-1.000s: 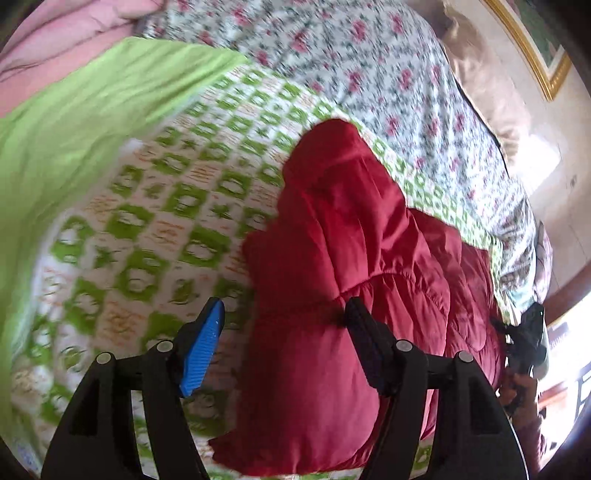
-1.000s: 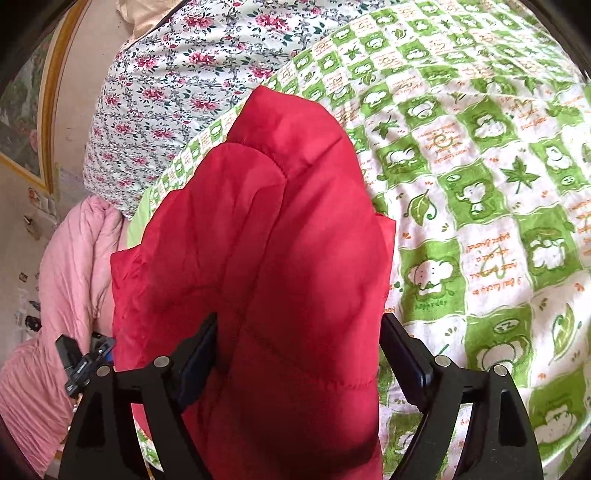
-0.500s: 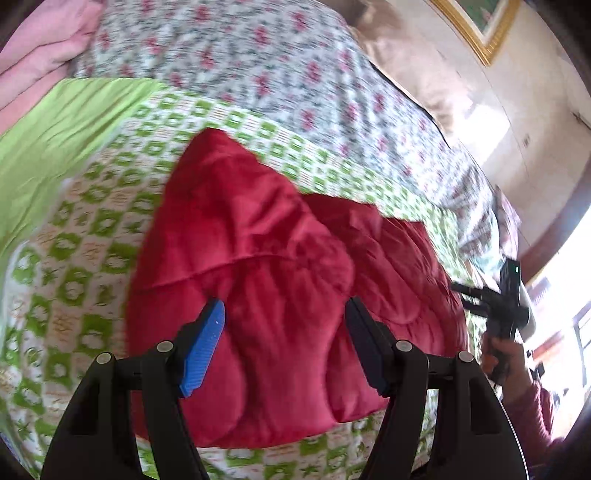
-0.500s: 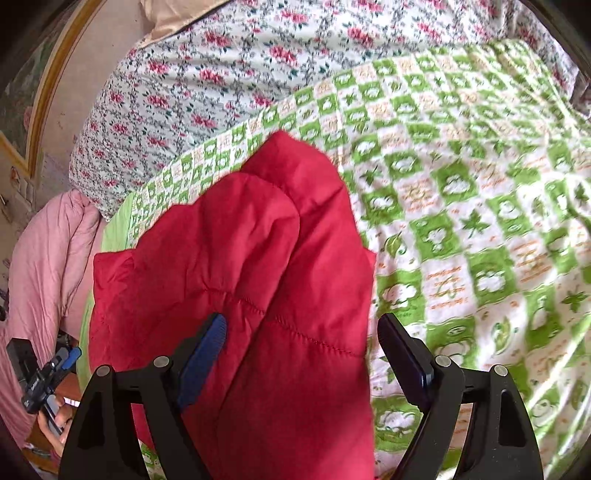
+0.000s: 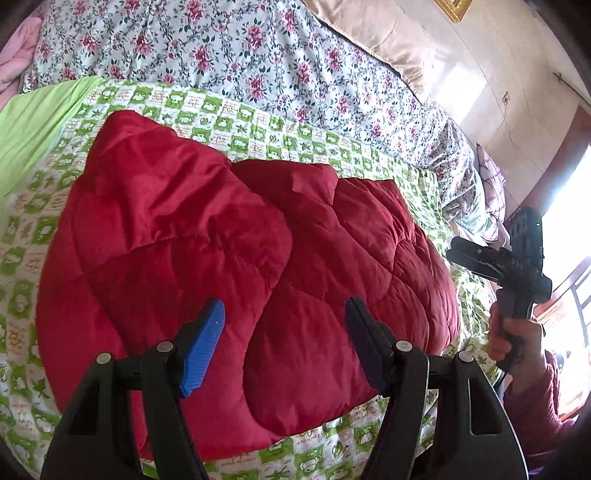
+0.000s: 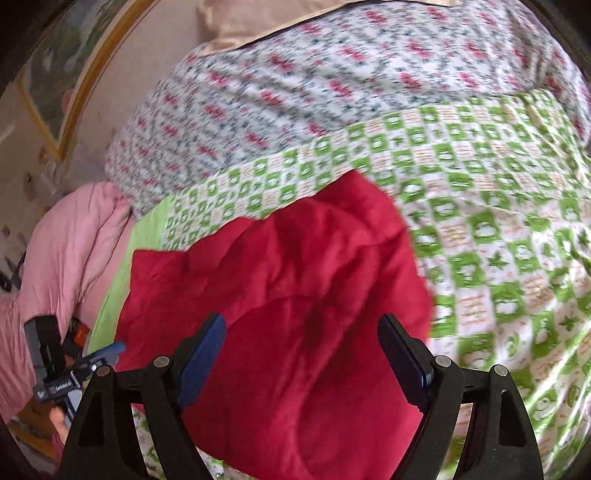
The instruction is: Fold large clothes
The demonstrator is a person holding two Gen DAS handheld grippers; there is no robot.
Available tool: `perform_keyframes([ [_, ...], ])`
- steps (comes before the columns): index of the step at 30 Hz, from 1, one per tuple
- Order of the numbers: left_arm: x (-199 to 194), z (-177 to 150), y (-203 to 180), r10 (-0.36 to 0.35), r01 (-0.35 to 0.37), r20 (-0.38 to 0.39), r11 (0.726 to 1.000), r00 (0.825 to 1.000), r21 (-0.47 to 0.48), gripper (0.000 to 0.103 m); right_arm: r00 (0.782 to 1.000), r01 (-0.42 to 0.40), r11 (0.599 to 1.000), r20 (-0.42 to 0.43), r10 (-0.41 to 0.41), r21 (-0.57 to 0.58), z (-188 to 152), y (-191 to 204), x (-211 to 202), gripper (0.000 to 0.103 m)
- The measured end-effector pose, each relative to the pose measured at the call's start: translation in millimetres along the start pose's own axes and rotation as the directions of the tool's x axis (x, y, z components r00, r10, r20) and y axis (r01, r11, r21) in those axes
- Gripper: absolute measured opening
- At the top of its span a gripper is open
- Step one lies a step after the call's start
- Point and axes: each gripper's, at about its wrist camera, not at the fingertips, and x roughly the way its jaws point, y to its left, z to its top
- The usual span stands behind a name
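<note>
Left hand-held gripper (image 5: 284, 343) hangs above the folded red quilted jacket (image 5: 236, 266) with its two fingers spread wide and nothing between them; one blue pad (image 5: 202, 350) sits at about 7 o'clock in the left wrist view, and the dark one faces it at about 5 o'clock. Right hand-held gripper (image 6: 303, 358) is likewise wide apart and grips nothing, with its pads held over the same red jacket (image 6: 295, 295); whether they touch the cloth cannot be told. In the left wrist view the right hand-held gripper (image 5: 498, 258) also shows at 3 o'clock, off the jacket's edge, held by a hand (image 5: 511, 339) in a dark red sleeve. In the right wrist view the left hand-held gripper (image 6: 77, 365) shows at 8 o'clock, just beside the jacket's corner. The jacket lies as a puffy folded bundle in the middle of a green-and-white checked blanket (image 5: 280, 136) spread on the bed. Beyond it, toward 12 o'clock, lies a floral sheet (image 5: 229, 48), with a tan pillow (image 5: 373, 33) against the wall. A pink quilt (image 6: 70, 236) is bunched at 9 o'clock in the right wrist view, which is somewhat blurred.
</note>
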Motion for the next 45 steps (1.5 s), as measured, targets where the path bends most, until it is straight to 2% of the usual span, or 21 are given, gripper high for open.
perform_keyframes([
  [7, 12.4, -4.1, 3.8, 0.022, -0.022, -0.021, 1.000, 1.000, -0.003, 0.067, 0.998, -0.022, 0.999, -0.060, 0.020, -0.045, -8.8, 25.0, 31.2, 0.086],
  [13, 21.6, 3.5, 4.3, 0.079, -0.079, -0.017, 0.996, 0.997, 0.036, 0.067, 0.997, 0.006, 0.989, -0.080, -0.018, -0.148, -11.6, 57.9, 51.6, 0.086],
  [17, 34.1, 19.2, 18.9, 0.125, -0.125, -0.022, 0.992, 0.992, 0.027, 0.067, 0.994, 0.012, 0.976, -0.106, -0.036, -0.218, -8.8, 73.0, 68.5, 0.086],
  [19, 45.0, 30.6, 33.8, 0.132, -0.133, -0.053, 0.991, 0.990, -0.011, 0.067, 0.988, 0.046, 0.968, -0.131, -0.080, -0.247, -5.3, 75.6, 83.5, 0.086],
  [20, 53.2, 39.0, 44.1, 0.115, -0.119, -0.088, 0.992, 0.989, -0.043, 0.067, 0.985, 0.067, 0.964, -0.136, -0.105, -0.257, -2.5, 75.1, 90.6, 0.086],
  [22, 62.5, 53.9, 57.6, 0.104, -0.114, -0.111, 0.990, 0.988, -0.086, 0.067, 0.979, 0.098, 0.958, -0.148, -0.141, -0.269, 4.0, 71.8, 103.4, 0.086],
  [25, 77.0, 74.3, 70.0, 0.182, -0.193, -0.118, 0.977, 0.976, -0.088, 0.066, 0.968, 0.150, 0.953, -0.155, -0.196, -0.264, 19.9, 62.5, 120.2, 0.086],
  [30, 108.3, 99.8, 99.8, 0.342, -0.356, -0.121, 0.927, 0.932, -0.116, 0.066, 0.954, 0.217, 0.961, -0.172, -0.246, -0.171, 48.4, 26.8, 146.0, 0.084],
  [33, 120.4, 105.3, 117.6, 0.342, -0.358, -0.118, 0.918, 0.932, -0.169, 0.066, 0.959, 0.218, 0.972, -0.166, -0.231, -0.091, 54.2, 5.7, 152.2, 0.084],
  [37, 132.5, 107.6, 129.9, 0.357, -0.375, -0.124, 0.910, 0.926, -0.177, 0.066, 0.971, 0.204, 0.979, -0.134, -0.200, 0.011, 54.7, -15.0, 152.3, 0.083],
  [41, 137.6, 110.6, 137.1, 0.366, -0.386, -0.132, 0.903, 0.921, -0.188, 0.066, 0.978, 0.194, 0.975, -0.103, -0.183, 0.109, 55.6, -34.6, 149.8, 0.076],
  [45, 125.5, 112.4, 136.2, 0.359, -0.379, -0.126, 0.900, 0.925, -0.215, 0.064, 0.979, 0.189, 0.973, -0.104, -0.176, 0.135, 56.1, -40.5, 149.1, 0.075],
])
